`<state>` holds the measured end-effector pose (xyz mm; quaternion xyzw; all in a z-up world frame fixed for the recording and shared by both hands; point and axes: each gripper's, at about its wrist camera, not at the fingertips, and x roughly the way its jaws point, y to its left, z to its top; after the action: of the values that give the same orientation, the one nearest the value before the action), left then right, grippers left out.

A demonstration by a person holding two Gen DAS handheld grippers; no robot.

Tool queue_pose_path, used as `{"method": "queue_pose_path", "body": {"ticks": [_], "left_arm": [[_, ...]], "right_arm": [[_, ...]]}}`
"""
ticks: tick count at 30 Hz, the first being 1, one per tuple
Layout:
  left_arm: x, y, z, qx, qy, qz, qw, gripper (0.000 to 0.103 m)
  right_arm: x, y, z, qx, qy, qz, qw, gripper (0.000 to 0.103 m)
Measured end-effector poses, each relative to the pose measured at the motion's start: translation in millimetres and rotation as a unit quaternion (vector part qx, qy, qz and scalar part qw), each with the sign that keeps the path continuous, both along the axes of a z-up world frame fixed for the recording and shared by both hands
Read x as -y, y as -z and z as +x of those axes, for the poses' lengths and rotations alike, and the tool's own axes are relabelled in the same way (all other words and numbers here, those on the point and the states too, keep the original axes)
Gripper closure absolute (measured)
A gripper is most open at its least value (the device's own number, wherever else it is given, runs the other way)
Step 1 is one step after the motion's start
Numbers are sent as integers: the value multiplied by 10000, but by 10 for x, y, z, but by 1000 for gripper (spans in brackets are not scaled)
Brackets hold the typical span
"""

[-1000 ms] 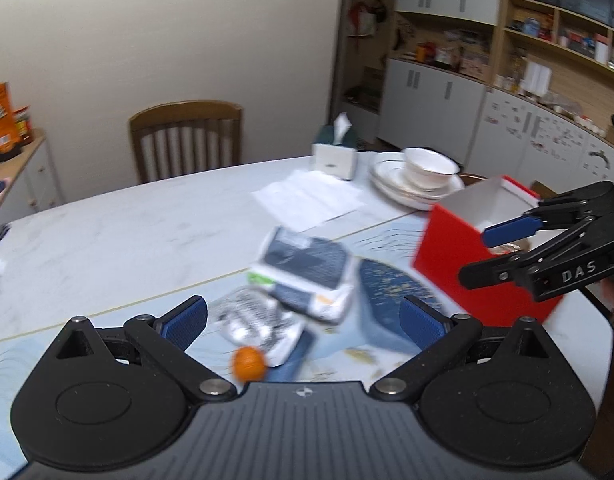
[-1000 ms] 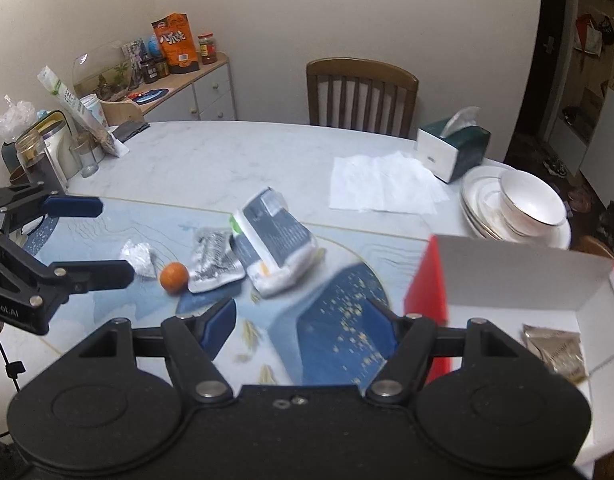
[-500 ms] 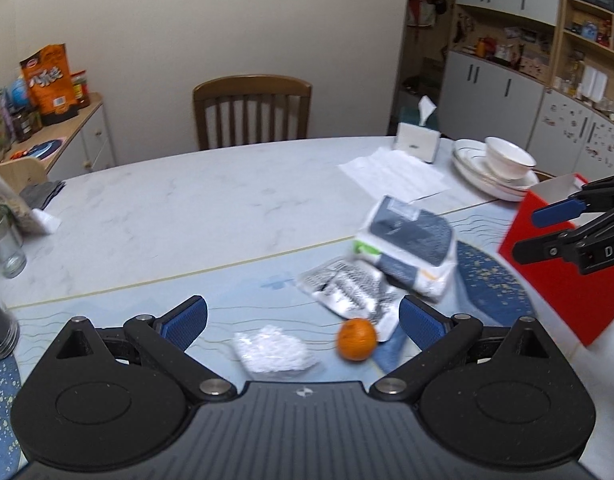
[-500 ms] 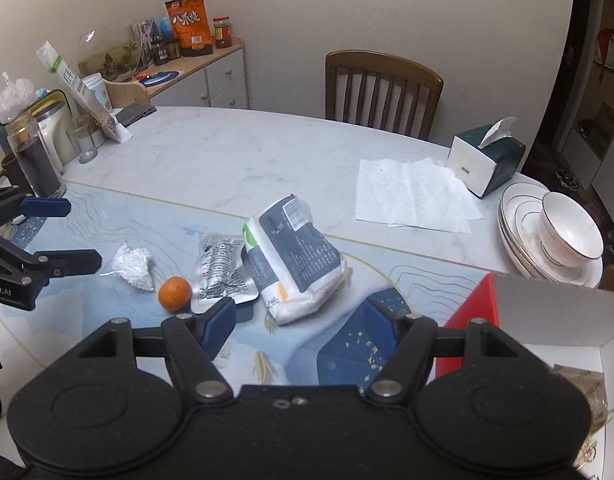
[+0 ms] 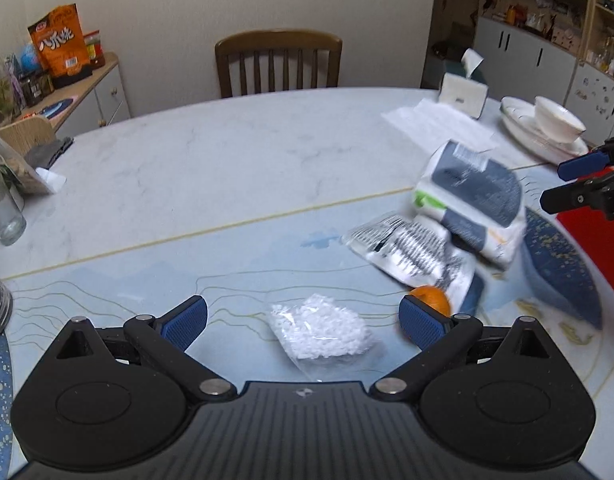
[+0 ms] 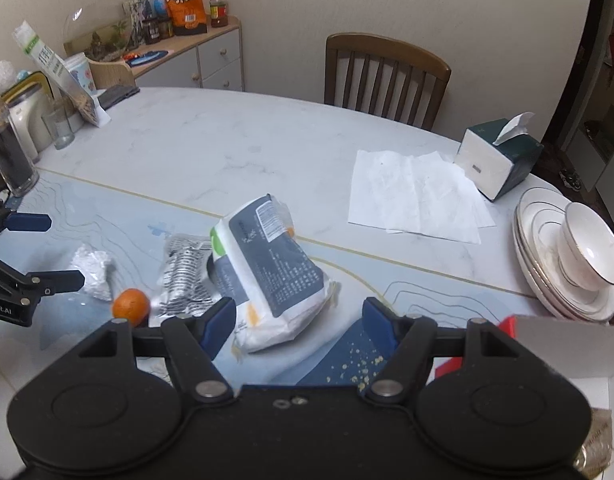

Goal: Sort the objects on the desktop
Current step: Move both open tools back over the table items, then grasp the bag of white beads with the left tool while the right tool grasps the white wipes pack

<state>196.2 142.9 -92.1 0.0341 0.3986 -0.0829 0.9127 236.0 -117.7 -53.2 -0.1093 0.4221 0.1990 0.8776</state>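
From my left I have the left gripper (image 5: 303, 318) spread wide and holding nothing, its blue pads on either side of a small clear bag of white beads (image 5: 321, 332) lying flat on the blue mat of the table (image 5: 227, 168). The bag sits between the pads but nothing presses on it yet. Just right of it, half hidden behind my right pad, is the orange (image 5: 431, 298) — close enough that a closing jaw could nudge it and send it rolling, and a round fruit on a smooth mat won't stop by itself.

Next along is the silver foil packet (image 6: 183, 276), lying partly under the big grey-and-white pack (image 6: 267, 268). The pack is leaning on it, so lifting either one first may drag or flip the other.

My right gripper (image 6: 299, 322) is also released and empty, jaws wide, hovering over the near end of that big pack. The pack looks soft and puffy; I judge a grip on its slack edge could slip or tear the wrapper, so I'd want the pads across the fuller body.

Farthest right is the red box (image 6: 555, 348) with its white inside, where I take the sorted things to go; one brown sachet (image 6: 597, 432) seems to lie in it already. The stacked plates and bowl (image 6: 575, 256) sit just beyond the box — a wide swing with a bulky pack could clip them.
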Motion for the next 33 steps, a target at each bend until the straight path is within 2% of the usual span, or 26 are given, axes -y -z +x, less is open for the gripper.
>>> {"method": "queue_pose_path", "body": {"ticks": [10,22,25,30,33], "left_arm": [[-30,207,114,-250,-17,-20,9997,1],[-40,288,123,-344,-35,-185,9992,2],[-46,296,128,-355,-32,-255,9990,5],[-37,286,122,-287,23,-278,9992,18],[-1,281,108,-248,66,-185,9995,29]], "right_arm": [[-176,236,335,-163,-219,-102,9996,34],[-415,419,452,-326,-616,-213,9973,34],[-414,441,447,-352,-619,-197,9973,34],[-392,449,452,-383,-566,-152,9976,35],[-394,458,441,-402,-546,-182,9975,43]]}}
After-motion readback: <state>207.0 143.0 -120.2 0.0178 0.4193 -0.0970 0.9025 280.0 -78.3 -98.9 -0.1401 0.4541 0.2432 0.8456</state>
